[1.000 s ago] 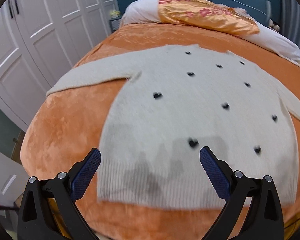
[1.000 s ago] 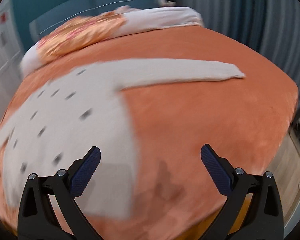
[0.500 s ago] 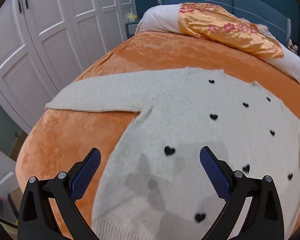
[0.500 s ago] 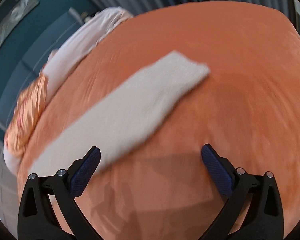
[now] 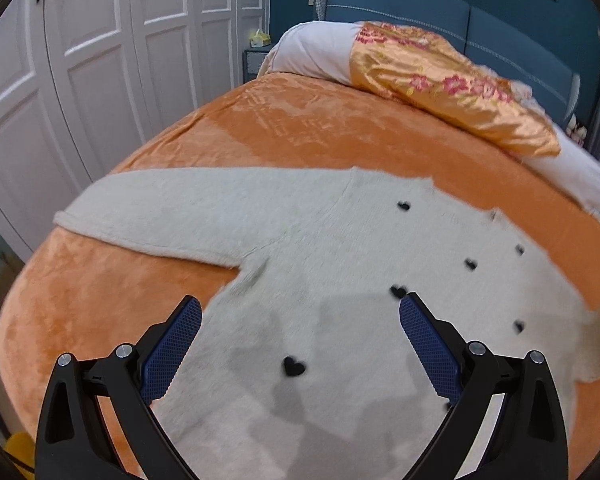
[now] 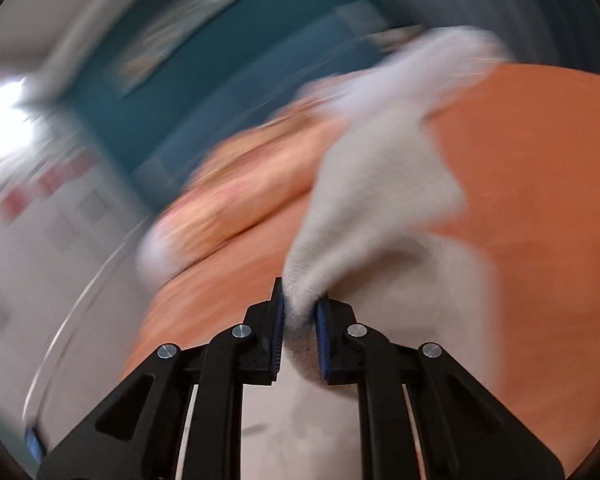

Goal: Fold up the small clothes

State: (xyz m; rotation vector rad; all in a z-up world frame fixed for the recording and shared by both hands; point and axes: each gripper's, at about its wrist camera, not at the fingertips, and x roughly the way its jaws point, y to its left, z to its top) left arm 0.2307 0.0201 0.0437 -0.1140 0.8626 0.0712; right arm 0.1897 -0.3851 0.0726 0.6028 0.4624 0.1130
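Right claw (image 6: 300, 312) closing, sweater sleeve (image 6: 372, 200) pinched between its jaws.

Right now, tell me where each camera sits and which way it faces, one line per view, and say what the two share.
Left wrist: on the left gripper, looking down along its open blue fingers over the cream sweater on the orange bedspread, toward the pillows and white wardrobe.
Right wrist: on the right gripper, heavily blurred, its jaws closing with a sweater sleeve between the pads.
Shared: the same sweater, bedspread and blue wall. No hand or sleeve of the person shows.
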